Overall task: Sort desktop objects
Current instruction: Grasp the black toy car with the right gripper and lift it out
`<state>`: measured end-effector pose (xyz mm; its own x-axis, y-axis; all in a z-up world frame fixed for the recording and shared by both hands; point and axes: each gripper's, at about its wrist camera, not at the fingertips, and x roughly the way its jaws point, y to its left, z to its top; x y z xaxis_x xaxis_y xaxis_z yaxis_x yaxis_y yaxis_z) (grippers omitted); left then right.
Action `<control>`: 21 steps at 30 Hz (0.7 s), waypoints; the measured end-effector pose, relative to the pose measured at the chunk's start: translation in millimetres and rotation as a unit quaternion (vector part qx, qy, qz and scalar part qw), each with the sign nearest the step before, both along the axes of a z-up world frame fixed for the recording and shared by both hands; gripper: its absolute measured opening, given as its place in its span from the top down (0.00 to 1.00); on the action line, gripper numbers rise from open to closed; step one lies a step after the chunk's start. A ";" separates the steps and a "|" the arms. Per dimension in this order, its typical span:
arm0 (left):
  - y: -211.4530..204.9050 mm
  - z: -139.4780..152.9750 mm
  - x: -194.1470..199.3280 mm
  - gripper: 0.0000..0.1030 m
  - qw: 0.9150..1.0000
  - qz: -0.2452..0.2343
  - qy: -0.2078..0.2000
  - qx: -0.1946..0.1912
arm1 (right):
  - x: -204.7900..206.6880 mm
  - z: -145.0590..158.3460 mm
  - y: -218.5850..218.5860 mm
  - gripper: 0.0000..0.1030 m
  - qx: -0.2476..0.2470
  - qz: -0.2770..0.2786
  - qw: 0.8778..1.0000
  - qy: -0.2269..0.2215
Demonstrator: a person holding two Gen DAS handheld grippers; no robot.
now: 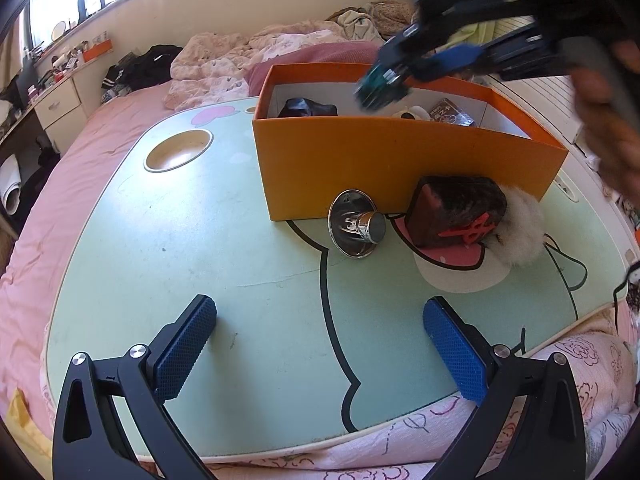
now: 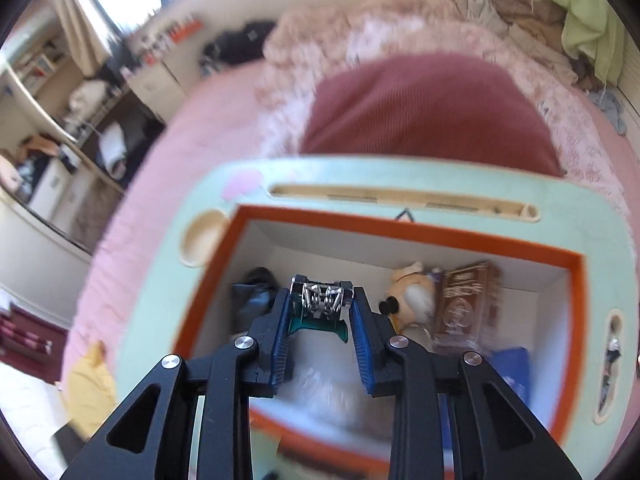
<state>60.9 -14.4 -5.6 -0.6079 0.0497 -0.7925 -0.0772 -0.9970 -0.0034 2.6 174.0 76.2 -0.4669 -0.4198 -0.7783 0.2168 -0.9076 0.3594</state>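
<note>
- The landmark is the orange box (image 1: 400, 160), open at the top, standing on a pale green lap table (image 1: 200, 240) that rests on a pink bed.
- The right gripper (image 2: 320, 312) hangs above the box's open top, pointing down into it. Its blue pads (image 2: 282, 344) are drawn in narrow and press on both sides of a green hair clip (image 2: 320, 306) with a metal spring.
- From the left wrist view that same clip (image 1: 380, 86) shows blurred, just over the far rim of the box, with a hand (image 1: 608, 120) behind the tool at the right edge.
- The left gripper (image 1: 320, 348) is on the near side of the box, well apart from it, over bare table. Its jaws stand wide, with nothing between them.
- Inside the box, against its left wall, lies a dark bundle (image 2: 256, 292); what it is cannot be told.
- Toward the box's right side lie a small plush toy (image 2: 412, 292) and, just beside it, a brown packet (image 2: 468, 300).
- Outside the box, just beside its near wall, a shiny metal funnel-shaped piece (image 1: 356, 224) lies on its side on the table.
- Next to that, also in front of the near wall, sits a brown block-shaped thing (image 1: 456, 208) with a red mark on it; a white fluffy ball (image 1: 520, 232) touches its right end.
- Left of the box, a round cup hollow (image 1: 178, 152) is sunk into the table.
</note>
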 end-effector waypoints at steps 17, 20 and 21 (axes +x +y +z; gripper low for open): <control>-0.6 0.4 0.2 0.00 1.000 -0.001 0.000 0.000 | 106.2 -36.4 79.8 0.73 -0.028 -0.037 0.999 -0.020; -0.4 0.5 0.2 0.00 1.000 -0.001 0.000 0.000 | 105.0 -57.3 68.4 0.73 -0.014 -0.021 0.999 -0.037; 0.2 1.0 0.6 0.00 1.000 -0.001 0.001 0.000 | 104.1 -63.8 65.6 0.73 -0.010 -0.019 0.999 -0.042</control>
